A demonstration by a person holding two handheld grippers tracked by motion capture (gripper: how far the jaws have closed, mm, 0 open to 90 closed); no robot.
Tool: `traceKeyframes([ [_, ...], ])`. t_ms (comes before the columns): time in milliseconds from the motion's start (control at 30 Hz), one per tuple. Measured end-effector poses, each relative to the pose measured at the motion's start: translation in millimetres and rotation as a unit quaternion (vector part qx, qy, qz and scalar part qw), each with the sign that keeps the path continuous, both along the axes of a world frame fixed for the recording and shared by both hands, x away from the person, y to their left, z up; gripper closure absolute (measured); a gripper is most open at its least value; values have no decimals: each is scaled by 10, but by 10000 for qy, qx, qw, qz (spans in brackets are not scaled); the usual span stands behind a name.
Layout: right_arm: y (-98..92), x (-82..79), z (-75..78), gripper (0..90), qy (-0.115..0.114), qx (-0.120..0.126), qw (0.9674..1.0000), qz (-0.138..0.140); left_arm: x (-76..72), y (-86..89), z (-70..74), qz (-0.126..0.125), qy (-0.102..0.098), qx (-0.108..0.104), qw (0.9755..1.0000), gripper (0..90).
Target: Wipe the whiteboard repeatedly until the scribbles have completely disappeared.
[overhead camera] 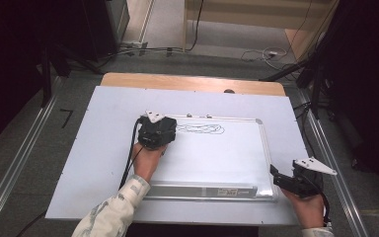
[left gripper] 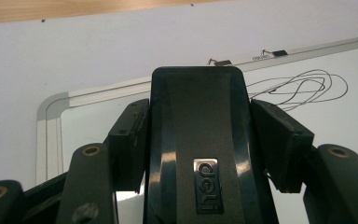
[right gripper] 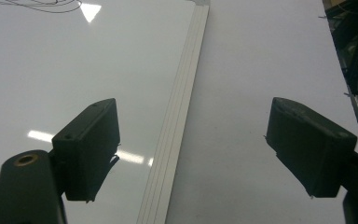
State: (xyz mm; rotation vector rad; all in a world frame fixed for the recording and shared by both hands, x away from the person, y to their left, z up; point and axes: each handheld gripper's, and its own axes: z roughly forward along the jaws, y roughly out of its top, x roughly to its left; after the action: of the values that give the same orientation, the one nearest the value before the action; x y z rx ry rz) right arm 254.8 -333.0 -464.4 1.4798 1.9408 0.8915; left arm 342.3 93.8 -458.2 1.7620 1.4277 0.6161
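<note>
Eraser [left gripper: 196,154], black, clamped in left tool [overhead camera: 154,129], upper left of whiteboard [overhead camera: 227,163]; scribble [overhead camera: 201,129] lies just to its right. Right tool [overhead camera: 276,178] gapes empty, lower right.

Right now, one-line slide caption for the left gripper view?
Left gripper clamps a black eraser on the whiteboard, beside black scribbles.

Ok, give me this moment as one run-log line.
left tongs: shut on eraser | eraser: over whiteboard, beside scribble | right tongs: open, empty, at whiteboard's right edge
</note>
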Motion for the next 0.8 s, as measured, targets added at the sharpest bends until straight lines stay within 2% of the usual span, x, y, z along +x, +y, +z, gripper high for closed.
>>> traceKeyframes([
  [233, -5, -3, 2, 159, -13, 16, 10000, -7, 108, -53, -16, -34, 26, -3, 10000, 407],
  [800, -14, -7, 3, 159, -18, 21, 10000, 2, 258, -142, -43, -74, 120, 5, 9999, 406],
])
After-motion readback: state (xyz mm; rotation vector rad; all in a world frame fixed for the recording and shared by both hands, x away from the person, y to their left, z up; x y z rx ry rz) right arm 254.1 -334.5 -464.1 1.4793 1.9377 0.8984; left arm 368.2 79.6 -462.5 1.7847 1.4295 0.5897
